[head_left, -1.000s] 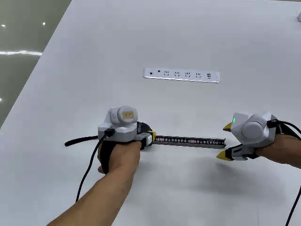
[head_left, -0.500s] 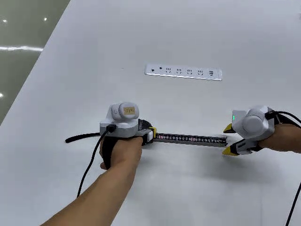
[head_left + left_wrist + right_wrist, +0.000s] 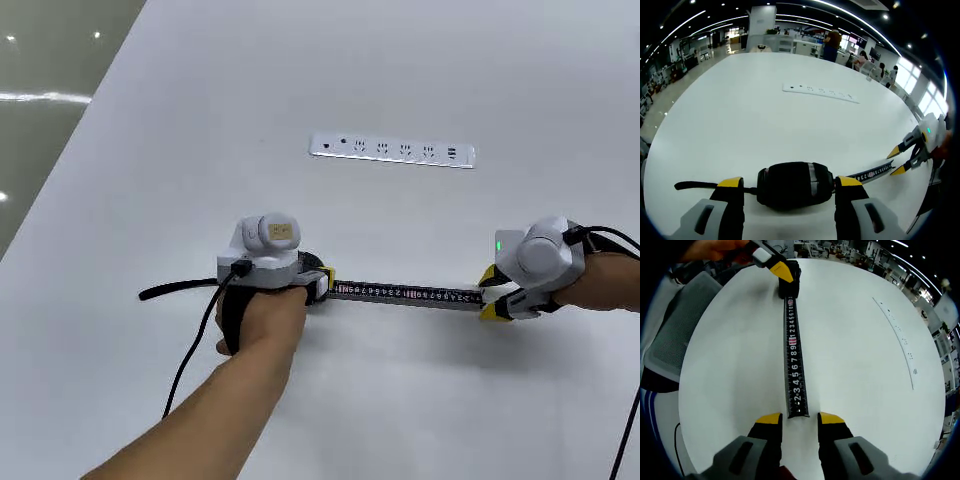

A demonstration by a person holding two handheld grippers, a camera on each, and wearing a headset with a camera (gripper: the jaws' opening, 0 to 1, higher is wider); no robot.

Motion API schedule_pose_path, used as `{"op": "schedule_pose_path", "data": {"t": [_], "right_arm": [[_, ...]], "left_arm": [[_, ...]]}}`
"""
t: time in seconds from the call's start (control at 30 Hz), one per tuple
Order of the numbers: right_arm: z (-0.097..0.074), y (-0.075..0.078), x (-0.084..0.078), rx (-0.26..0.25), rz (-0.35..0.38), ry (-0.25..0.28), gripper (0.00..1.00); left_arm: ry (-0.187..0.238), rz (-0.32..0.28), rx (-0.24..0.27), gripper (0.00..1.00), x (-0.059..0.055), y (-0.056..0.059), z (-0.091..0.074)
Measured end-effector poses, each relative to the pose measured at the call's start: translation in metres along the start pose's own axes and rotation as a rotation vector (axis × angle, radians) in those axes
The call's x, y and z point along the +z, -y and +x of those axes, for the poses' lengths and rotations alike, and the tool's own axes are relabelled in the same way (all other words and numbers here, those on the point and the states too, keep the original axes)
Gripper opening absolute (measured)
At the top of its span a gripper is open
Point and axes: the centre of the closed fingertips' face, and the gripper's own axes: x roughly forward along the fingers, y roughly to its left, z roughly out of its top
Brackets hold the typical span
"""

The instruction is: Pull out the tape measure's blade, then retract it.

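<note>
**Blade drawn out flat between the two grippers**

The tape measure [image 3: 795,187], a rounded black case with a grey band, is seen on the smooth white table [image 3: 400,60], with a thin black strap [image 3: 695,185] trailing from one side. The case is flanked by the yellow-tipped jaws of the left gripper [image 3: 789,182]. One jaw is pressed against it, while a sliver of table is visible at the other, so a firm clamp cannot be confirmed.

The blade [image 3: 792,355], a narrow dark strip printed with pale numerals and one red mark, is laid straight along the table from the case towards the right gripper [image 3: 800,419]. That gripper's jaws are held apart. The blade's end is placed between their yellow tips and is not pinched.

A long, flat white power strip [image 3: 393,150] is set well apart, farther up the table.
</note>
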Motion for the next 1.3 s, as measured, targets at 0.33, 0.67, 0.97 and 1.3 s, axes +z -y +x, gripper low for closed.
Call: {"op": "schedule_pose_path", "data": {"t": [0.33, 0.67, 0.97, 1.3], "right_arm": [[0.0016, -0.0009, 0.002, 0.019, -0.021, -0.003, 0.22], [0.0028, -0.0008, 0.0021, 0.031, -0.027, -0.001, 0.16], [0.0041, 0.0002, 0.001, 0.03, -0.024, -0.001, 0.16], [0.0055, 0.0024, -0.0018, 0.032, -0.023, -0.006, 0.15]], "left_arm": [[0.0, -0.002, -0.003, 0.71, 0.0, 0.0005, 0.002], [-0.004, 0.0, -0.009, 0.68, -0.002, 0.0032, 0.0031], [0.008, 0.015, -0.019, 0.62, -0.0015, 0.008, 0.0039], [0.015, 0.042, -0.028, 0.61, -0.0018, 0.0086, 0.004]]}}
